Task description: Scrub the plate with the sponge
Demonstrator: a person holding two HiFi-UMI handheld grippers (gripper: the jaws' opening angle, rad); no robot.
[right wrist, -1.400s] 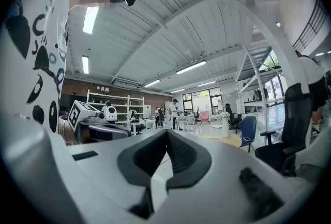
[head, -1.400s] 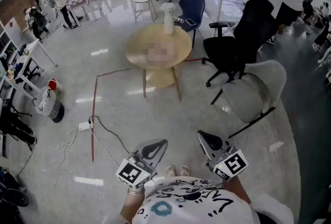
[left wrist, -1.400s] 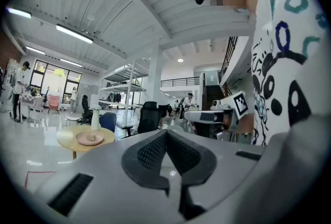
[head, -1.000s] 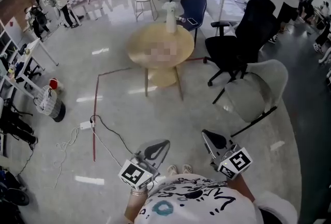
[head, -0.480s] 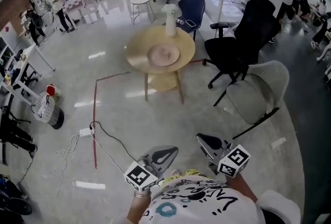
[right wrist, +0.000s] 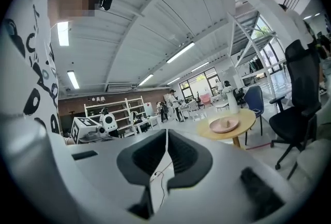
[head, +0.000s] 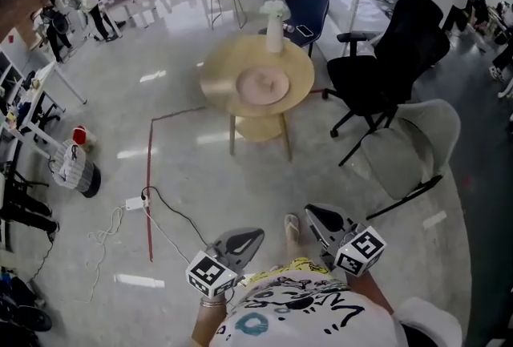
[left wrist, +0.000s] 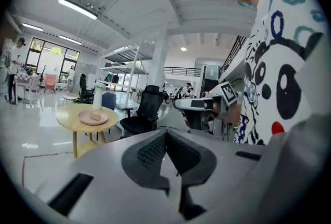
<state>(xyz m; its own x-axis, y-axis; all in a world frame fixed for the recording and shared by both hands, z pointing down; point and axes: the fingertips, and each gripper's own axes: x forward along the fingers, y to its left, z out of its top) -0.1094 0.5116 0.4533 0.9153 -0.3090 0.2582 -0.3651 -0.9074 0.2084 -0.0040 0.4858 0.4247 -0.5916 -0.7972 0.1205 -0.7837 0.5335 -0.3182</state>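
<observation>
A pink plate (head: 263, 86) lies on a round wooden table (head: 216, 82) some way ahead of me, with a small lump on it that may be the sponge (left wrist: 95, 115). A white spray bottle (head: 274, 31) stands at the table's far edge. My left gripper (head: 253, 236) and right gripper (head: 313, 214) are held low in front of my body, far from the table. Both are shut with nothing between the pads. The plate (right wrist: 224, 125) shows small past the right gripper (right wrist: 166, 132), and the table (left wrist: 67, 117) shows to the left of the left gripper (left wrist: 166, 134).
A black office chair (head: 389, 57) and a grey chair (head: 413, 145) stand right of the table, a blue chair (head: 311, 5) behind it. A red tape line (head: 149, 177) and a cable with a power strip (head: 132, 203) lie on the floor at left. People stand at desks far back left.
The table and plate have drifted lower and slightly right in the head view as I walk closer. One foot now shows ahead between the grippers, which stay shut.
</observation>
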